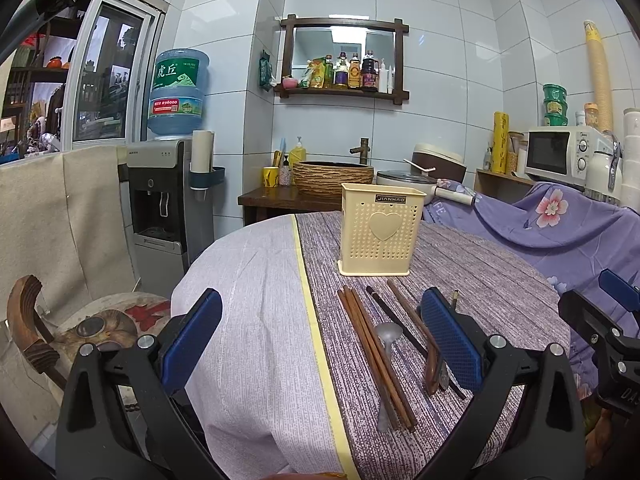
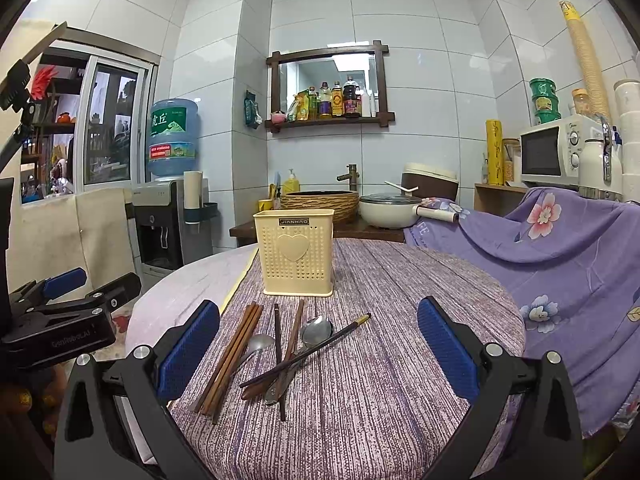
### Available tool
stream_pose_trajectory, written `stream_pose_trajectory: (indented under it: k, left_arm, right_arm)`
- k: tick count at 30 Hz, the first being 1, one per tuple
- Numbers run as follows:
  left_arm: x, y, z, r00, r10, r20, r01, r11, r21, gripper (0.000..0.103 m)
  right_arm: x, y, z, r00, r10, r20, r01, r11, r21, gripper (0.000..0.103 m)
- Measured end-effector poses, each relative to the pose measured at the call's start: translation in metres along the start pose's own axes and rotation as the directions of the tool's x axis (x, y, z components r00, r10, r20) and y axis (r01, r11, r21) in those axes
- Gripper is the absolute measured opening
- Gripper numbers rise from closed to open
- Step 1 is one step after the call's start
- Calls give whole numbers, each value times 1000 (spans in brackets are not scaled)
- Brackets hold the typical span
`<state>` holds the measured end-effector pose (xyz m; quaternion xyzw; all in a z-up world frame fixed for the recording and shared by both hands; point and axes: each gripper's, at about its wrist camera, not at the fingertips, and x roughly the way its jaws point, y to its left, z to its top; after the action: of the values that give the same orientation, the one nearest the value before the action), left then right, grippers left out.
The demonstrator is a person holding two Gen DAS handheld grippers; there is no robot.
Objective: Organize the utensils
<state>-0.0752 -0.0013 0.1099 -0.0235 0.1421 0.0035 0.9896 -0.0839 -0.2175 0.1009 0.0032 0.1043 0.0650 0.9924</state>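
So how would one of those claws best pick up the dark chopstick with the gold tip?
Probably by the raised gold-tipped end of the dark chopstick, from above with the right gripper. It lies slanted across the spoon and other sticks, so that end seems clear of the cloth.

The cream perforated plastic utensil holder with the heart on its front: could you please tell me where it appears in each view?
Left wrist view: cream perforated plastic utensil holder stands right of centre, beyond the utensils.
Right wrist view: it stands left of centre.
Shared landmark: the dark wooden-framed wall shelf of bottles above it.
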Motion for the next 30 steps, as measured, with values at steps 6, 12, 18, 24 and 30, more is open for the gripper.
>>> stream_pose_trajectory:
  k: [6,12,18,24,30]
  left_arm:
    - [1,1,-1,1000,0,-4,0,1000,-1,98]
    - [14,5,-4,999,6,-39,-6,1000,0,98]
    - [87,27,-17,954,6,-299,-23,998,-53,98]
    - [129,29,-25,937,47,-346,-33,998,46,98]
    - [162,21,-20,922,2,-387,39,994,98,94]
  right_arm:
    - [1,0,-1,1000,1,-7,-1,1000,1,97]
    - [11,0,-5,999,-5,-46,5,1000,-3,97]
    - [64,-18,-21,975,-47,-217,57,998,36,97]
    - [118,-33,-32,922,-46,-384,83,993,80,97]
    - [165,-44,-24,874,19,-485,63,986,153,79]
